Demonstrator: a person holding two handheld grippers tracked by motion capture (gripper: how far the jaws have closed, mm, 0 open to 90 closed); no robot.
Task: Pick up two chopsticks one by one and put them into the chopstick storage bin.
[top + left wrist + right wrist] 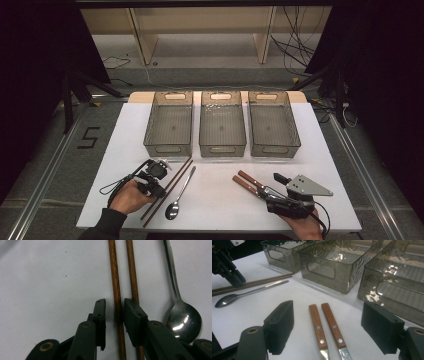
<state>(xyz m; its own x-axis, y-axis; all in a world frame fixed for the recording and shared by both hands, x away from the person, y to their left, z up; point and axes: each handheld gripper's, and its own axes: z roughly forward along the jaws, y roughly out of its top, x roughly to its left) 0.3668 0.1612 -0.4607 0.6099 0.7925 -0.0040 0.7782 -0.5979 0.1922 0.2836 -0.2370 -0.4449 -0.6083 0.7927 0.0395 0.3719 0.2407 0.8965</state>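
Left gripper [114,312]: it sits low over the white table [220,192], its jaws straddling one chopstick [115,277] of a wooden pair. A sliver of gap shows on either side of the stick, so the jaws are not yet pressing on it.
Second chopstick [131,272]: it lies just beside the first and runs under the right-hand jaw. That jaw could pin it or kick it sideways as the grip tightens.
Spoon [183,318]: its bowl lies just beside the same jaw. A nudged chopstick could roll against it and shift it.
Grip risk: a thin, round stick may twist or slide out when lifted, the more so if it is caught near one end and hangs tilted.
Right gripper [329,327]: its jaws stand wide apart and hold nothing. It hovers over the wooden handles of two knives [327,325] that lie side by side.
Knife risk: the handles almost touch, so jaws closing here might take both, or push one askew.
Bins [222,122]: three clear, empty bins stand in a row at the far side of the table. Their walls could catch a long stick carried crosswise.
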